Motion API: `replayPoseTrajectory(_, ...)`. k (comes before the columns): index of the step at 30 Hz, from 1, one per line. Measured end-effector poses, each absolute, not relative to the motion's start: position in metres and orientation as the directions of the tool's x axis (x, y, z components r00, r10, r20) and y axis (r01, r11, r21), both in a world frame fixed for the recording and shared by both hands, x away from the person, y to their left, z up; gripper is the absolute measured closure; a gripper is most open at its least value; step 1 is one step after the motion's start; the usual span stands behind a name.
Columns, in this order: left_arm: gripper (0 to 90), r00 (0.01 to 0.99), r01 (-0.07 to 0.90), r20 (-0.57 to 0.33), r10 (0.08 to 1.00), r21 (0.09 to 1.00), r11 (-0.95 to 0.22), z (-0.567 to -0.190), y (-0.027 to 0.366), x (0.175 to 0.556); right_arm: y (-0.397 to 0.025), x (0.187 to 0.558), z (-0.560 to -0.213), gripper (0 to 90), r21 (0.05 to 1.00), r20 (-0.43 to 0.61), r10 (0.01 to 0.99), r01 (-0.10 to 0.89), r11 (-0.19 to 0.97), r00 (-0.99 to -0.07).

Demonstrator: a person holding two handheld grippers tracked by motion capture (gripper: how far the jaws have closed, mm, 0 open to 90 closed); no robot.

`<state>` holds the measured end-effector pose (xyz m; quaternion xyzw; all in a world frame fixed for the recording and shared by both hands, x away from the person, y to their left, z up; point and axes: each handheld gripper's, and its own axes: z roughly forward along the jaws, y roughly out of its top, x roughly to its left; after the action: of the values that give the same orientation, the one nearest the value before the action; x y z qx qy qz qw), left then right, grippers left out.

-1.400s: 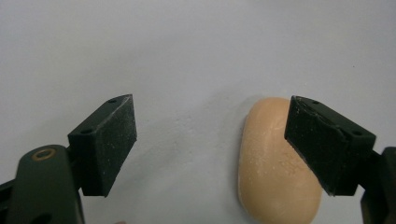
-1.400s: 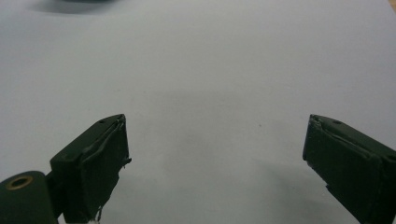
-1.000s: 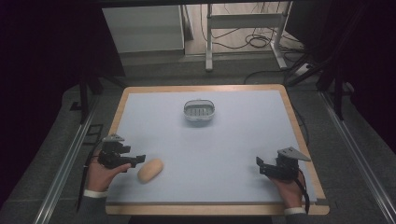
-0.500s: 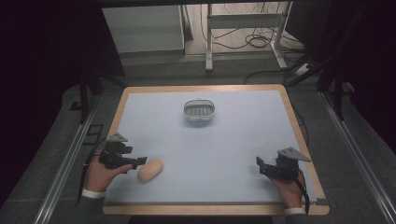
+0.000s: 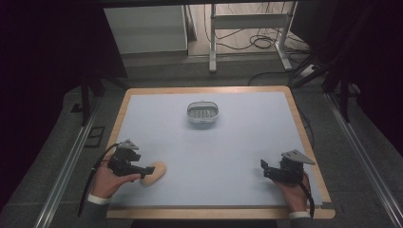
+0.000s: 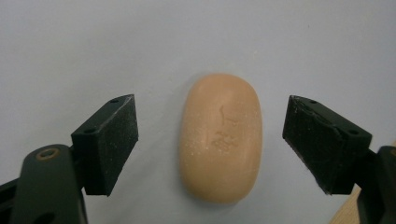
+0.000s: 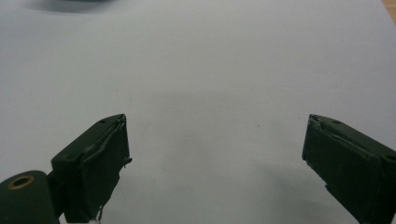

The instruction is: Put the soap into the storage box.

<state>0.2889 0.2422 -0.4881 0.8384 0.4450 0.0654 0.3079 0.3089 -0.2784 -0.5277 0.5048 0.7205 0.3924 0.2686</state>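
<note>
Approach to a bar of soap (image 6: 220,138) on a pale blue table (image 5: 237,142) with a wooden rim. The soap lay flat near the front left corner of the table, its stamped face up. The left gripper (image 6: 210,147) was set low over it with its jaws wide apart, one on each long side of the bar and neither touching it; straddling the narrow width in this way probably gave the pads a short, flat closing path. In the high view the left gripper (image 5: 142,170) sat just beside the bar, at its left end. The right gripper (image 5: 264,167) rested near the front right corner, well apart from the soap, its jaws likewise apart over bare table, apparently kept out of the way. A small metal basket (image 5: 203,113) stood toward the far middle of the table, a likely destination for the bar.
</note>
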Motion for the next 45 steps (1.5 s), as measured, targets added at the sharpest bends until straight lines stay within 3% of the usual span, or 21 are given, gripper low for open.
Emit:
replayPoseTrajectory(24, 16.5, 0.615, 0.738, -0.126, 0.778, 0.441, -0.512, -0.521, 0.215, 0.297, -0.277, 0.309, -0.528, 7.5, 0.831, -0.005, 0.941, 0.522, 0.192, -0.339)
replayPoseTrajectory(36, 24.5, 0.609, 0.729, -0.078, 0.789, 0.448, -0.518, -0.523, 0.212, 0.295, -0.277, 0.31, -0.528, 7.5, 0.831, 0.001, 0.942, 0.525, 0.187, -0.336)
replayPoseTrajectory(39, 32.1, 0.612, 0.722, -0.073, 0.787, 0.457, -0.52, -0.523, 0.213, 0.294, -0.277, 0.31, -0.528, 7.5, 0.83, 0.0, 0.942, 0.525, 0.187, -0.336)
replayPoseTrajectory(45, 32.5, 0.623, 0.713, -0.071, 0.779, 0.462, -0.528, -0.522, 0.214, 0.294, -0.278, 0.31, -0.528, 7.5, 0.83, 0.0, 0.945, 0.527, 0.183, -0.328)
